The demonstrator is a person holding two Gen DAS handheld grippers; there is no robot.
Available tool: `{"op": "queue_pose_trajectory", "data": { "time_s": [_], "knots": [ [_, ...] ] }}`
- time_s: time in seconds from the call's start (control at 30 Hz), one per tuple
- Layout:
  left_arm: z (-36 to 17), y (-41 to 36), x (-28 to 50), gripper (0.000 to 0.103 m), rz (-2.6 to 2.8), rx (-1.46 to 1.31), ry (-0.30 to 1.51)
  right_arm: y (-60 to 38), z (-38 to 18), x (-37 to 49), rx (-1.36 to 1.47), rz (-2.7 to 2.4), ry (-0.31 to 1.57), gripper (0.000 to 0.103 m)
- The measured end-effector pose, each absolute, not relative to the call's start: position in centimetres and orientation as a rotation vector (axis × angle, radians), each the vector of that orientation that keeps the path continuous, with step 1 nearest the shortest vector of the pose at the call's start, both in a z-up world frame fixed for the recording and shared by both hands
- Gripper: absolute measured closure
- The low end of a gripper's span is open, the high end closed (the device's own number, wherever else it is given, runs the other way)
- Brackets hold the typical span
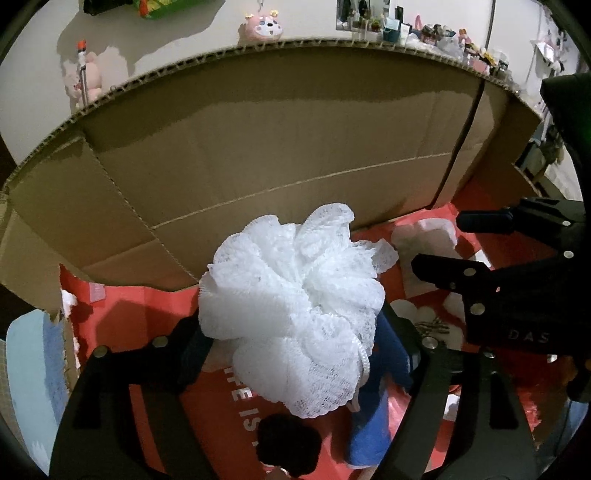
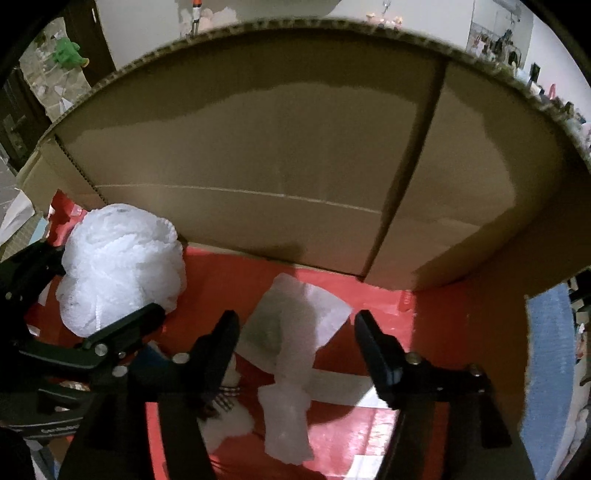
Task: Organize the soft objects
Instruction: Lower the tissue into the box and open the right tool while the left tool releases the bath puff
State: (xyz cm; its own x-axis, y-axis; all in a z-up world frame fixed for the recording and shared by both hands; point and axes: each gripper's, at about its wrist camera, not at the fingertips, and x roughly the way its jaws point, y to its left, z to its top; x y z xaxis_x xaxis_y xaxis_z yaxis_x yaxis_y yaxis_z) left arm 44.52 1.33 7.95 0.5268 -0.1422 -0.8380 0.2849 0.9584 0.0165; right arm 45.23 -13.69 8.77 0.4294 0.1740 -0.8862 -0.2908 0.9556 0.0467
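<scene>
1. Spanning the upper half of both views, the cardboard box (image 1: 277,147) stands with its brown inner walls upright around a red liner (image 1: 155,321) on the box floor.
2. Left tongs (image 1: 295,354): jaws stand wide apart in the lower centre of the left wrist view. The white mesh bath pouf (image 1: 291,306) lies between them on the red liner; whether the fingers (image 1: 192,354) touch it cannot be told.
3. Right tongs (image 2: 295,332): jaws stand wide apart in the lower centre of the right wrist view, pads clear of everything. The white crumpled soft wrap (image 2: 291,354) lies between them on the liner, loose.
4. In the right wrist view, the pouf sits at centre left, near the box's rear wall, with the left tongs beside it at the left edge.
5. A blue cloth item (image 1: 373,417) lies under the pouf's lower right side in the left wrist view.
6. A pink plush toy (image 1: 262,27) shows above the box rim, top centre.
</scene>
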Motion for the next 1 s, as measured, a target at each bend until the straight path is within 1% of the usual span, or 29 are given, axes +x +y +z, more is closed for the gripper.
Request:
{"op": "queue_pose_trajectory", "data": {
  "time_s": [0.23,0.47,0.7,0.8,0.87,0.97,1.0],
  "knots": [
    [8.8,1.1,43.2,0.014,-0.256,0.155,0.959,-14.3,10.4,44.0,-0.117,0.282,1.055,0.027],
    [9.2,1.2,42.5,0.013,-0.254,0.147,0.941,-13.8,10.8,43.5,-0.126,0.267,1.029,0.020],
    [10.9,1.4,40.8,0.013,-0.259,0.125,0.904,-14.3,11.7,42.2,-0.159,0.250,0.999,0.019],
    [11.9,1.9,39.7,0.013,-0.253,0.102,0.881,-14.5,12.3,41.2,-0.160,0.248,0.978,0.015],
    [12.4,2.2,39.0,0.013,-0.247,0.086,0.874,-14.6,12.7,40.1,-0.156,0.247,0.963,0.010],
    [13.2,2.5,37.5,0.013,-0.241,0.071,0.852,-14.8,13.5,38.6,-0.149,0.246,0.937,0.010],
    [13.5,2.6,36.7,0.011,-0.242,0.067,0.843,-14.9,13.8,38.0,-0.149,0.244,0.928,0.009]
  ]
}}
